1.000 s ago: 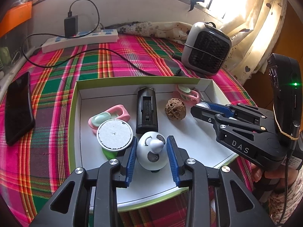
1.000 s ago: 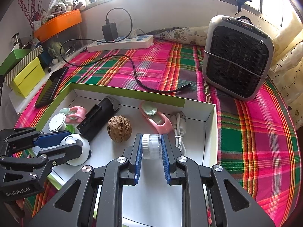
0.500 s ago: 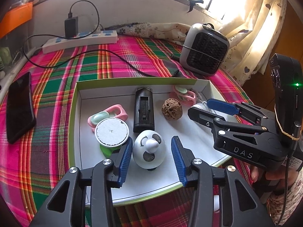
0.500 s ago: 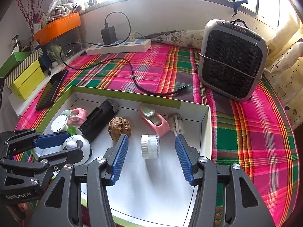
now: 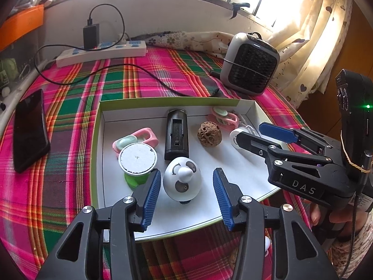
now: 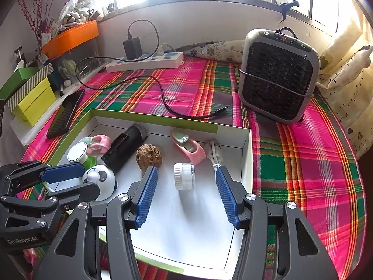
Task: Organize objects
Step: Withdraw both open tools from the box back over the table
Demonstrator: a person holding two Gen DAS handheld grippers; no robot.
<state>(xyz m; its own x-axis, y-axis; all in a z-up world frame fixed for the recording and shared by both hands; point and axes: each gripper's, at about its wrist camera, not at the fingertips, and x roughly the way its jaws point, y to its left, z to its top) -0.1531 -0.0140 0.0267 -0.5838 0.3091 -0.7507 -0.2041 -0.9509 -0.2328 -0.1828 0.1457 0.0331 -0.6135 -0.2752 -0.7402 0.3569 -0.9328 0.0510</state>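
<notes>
A shallow white box with a green rim lay on the plaid-covered worktop. Inside it sat a panda-faced white toy, a white round cap on a green base, a black battery holder, a walnut, two pink clips and a small white jar on its side. The left claw had just been opening, its blue pads apart on either side of the panda toy. The right claw stood open around the jar, touching nothing. A phone, a power strip and a small heater stood nearby below a bright window.
</notes>
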